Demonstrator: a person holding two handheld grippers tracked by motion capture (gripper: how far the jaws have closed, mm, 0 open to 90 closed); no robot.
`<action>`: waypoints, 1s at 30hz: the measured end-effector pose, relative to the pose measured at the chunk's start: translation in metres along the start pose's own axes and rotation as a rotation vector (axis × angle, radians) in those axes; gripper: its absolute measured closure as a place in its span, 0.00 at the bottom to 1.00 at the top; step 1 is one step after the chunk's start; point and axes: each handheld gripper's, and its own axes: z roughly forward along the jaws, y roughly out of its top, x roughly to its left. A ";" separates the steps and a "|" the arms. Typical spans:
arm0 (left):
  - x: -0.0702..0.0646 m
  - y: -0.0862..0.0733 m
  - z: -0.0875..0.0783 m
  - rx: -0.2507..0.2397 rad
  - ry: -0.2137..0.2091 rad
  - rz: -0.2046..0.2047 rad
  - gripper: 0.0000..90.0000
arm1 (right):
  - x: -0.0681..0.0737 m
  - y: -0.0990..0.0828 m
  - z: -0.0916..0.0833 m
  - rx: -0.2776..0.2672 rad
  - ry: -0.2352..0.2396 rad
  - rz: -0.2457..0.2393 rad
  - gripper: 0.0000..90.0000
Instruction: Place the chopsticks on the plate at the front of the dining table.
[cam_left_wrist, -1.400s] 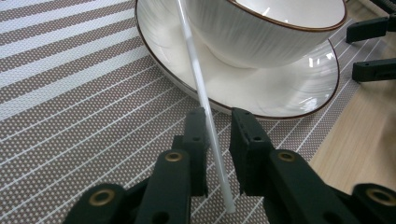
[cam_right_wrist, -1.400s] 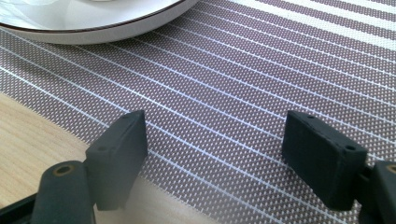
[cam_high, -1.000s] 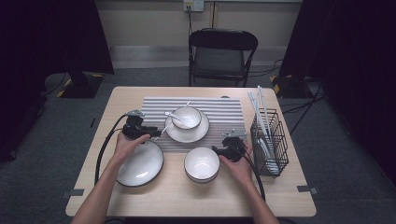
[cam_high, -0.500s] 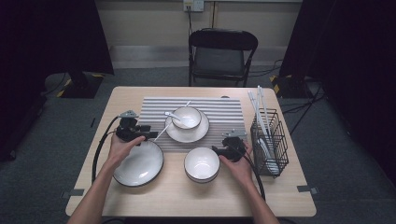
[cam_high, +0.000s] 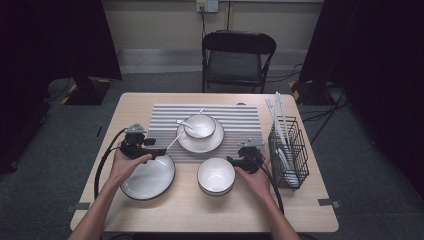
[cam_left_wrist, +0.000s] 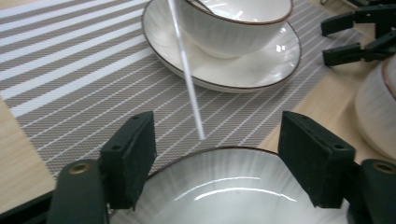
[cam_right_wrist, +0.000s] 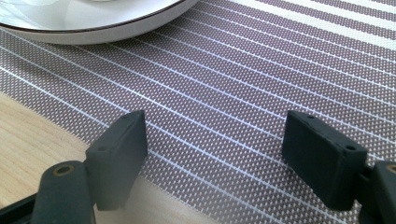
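Note:
A thin white stick (cam_high: 172, 141) (cam_left_wrist: 187, 70) lies slanted on the striped placemat (cam_high: 235, 125), its far end at the saucer (cam_high: 200, 145) that carries a small bowl (cam_high: 201, 125) with a spoon. My left gripper (cam_high: 159, 151) (cam_left_wrist: 217, 154) hovers over the far rim of the big white plate (cam_high: 148, 176) (cam_left_wrist: 224, 191), just short of the stick's near end. Its jaws have just been opening and stand wide with nothing between them. My right gripper (cam_high: 232, 161) (cam_right_wrist: 217, 154) is open over the mat's near edge, beside a deeper white bowl (cam_high: 216, 176).
A black wire basket (cam_high: 287, 150) with long white utensils stands at the table's right side. Behind the table is a dark folding chair (cam_high: 235, 55). The left gripper's cable (cam_high: 102, 162) loops off the table's left edge.
The left gripper has drawn back to the left, away from the saucer, and the white stick now lies free on the mat. The right hand has not moved.

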 end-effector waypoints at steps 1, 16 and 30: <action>-0.003 -0.001 -0.001 -0.009 -0.005 0.012 0.30 | 0.000 0.000 0.000 0.000 0.000 0.000 0.24; -0.005 -0.024 0.000 -0.013 -0.004 0.012 0.27 | 0.001 0.000 0.000 0.000 -0.004 0.001 0.24; 0.001 -0.029 -0.004 -0.033 -0.005 -0.015 0.22 | 0.005 0.013 -0.003 0.004 -0.014 0.005 0.37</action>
